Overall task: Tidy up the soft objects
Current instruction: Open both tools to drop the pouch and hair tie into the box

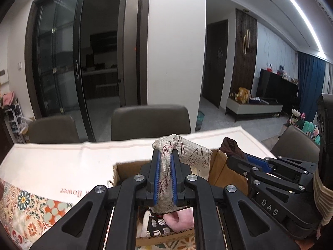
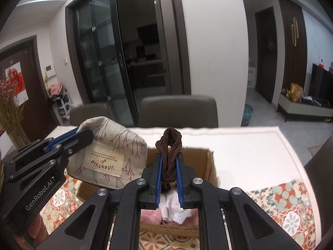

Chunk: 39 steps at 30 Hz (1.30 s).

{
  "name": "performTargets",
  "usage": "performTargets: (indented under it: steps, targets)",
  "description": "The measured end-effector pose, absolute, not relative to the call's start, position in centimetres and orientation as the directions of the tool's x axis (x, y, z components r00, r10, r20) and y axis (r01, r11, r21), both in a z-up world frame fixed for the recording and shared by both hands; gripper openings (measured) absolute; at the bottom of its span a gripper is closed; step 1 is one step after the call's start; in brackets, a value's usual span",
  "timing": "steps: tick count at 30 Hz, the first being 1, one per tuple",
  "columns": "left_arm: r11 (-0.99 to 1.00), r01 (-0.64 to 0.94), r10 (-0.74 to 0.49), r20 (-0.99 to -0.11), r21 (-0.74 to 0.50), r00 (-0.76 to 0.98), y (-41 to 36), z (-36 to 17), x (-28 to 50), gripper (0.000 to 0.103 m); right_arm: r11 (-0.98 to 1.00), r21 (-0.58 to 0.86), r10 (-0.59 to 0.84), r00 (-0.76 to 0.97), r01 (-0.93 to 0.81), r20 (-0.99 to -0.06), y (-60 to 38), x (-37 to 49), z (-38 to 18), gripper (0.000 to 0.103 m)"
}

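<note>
Left wrist view: rode close behind its own jaws, faced forward and slightly down over the cardboard box (image 1: 216, 166) at 6 o'clock.
Right wrist view: likewise.
Shared: box, counter (image 2: 249, 145), chairs (image 2: 179, 110), glass doors (image 1: 58, 62).

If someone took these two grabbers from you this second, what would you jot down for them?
Left gripper: shut on a beige linen cloth printed with dark red branches, held above the open brown cardboard box.
Right gripper: shut on a dark brown twisted stocking-like fabric, also over the box.
Box: sits on the white tablecloth; pink and white soft items already lie inside.
Done: some soft things boxed, both pieces picked up.
Left: lower both into the box and let go.
</note>
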<state>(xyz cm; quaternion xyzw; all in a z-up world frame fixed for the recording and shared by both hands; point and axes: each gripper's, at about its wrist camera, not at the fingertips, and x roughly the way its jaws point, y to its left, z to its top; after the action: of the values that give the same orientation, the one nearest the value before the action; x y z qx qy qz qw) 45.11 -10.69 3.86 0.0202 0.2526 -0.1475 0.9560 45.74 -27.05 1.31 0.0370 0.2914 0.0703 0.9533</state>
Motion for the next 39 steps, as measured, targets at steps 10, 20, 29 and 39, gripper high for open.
performTargets:
  steps: [10, 20, 29, 39]
  targets:
    - [0.953, 0.302, -0.26, -0.597, -0.031, 0.759, -11.8, 0.1, 46.8, 0.013, 0.986, 0.12, 0.168, 0.742, -0.118, -0.649, -27.4, 47.6, -3.0, 0.014]
    - [0.956, 0.291, -0.246, -0.62, -0.03, 0.745, -11.3, -0.6, 46.5, 0.045, 0.989, 0.091, 0.145, 0.74, -0.114, -0.657, -27.8, 47.2, -3.3, 0.051]
    - [0.974, 0.228, -0.176, -0.589, 0.015, 0.789, -10.7, 1.2, 43.9, 0.057, 0.993, 0.083, 0.116, 0.752, -0.081, -0.649, -28.3, 45.6, -1.9, 0.057]
    - [0.987, 0.155, -0.112, -0.551, 0.031, 0.827, -10.2, 3.7, 37.3, 0.068, 0.996, 0.08, 0.086, 0.793, -0.047, -0.603, -29.1, 39.6, 0.8, 0.058]
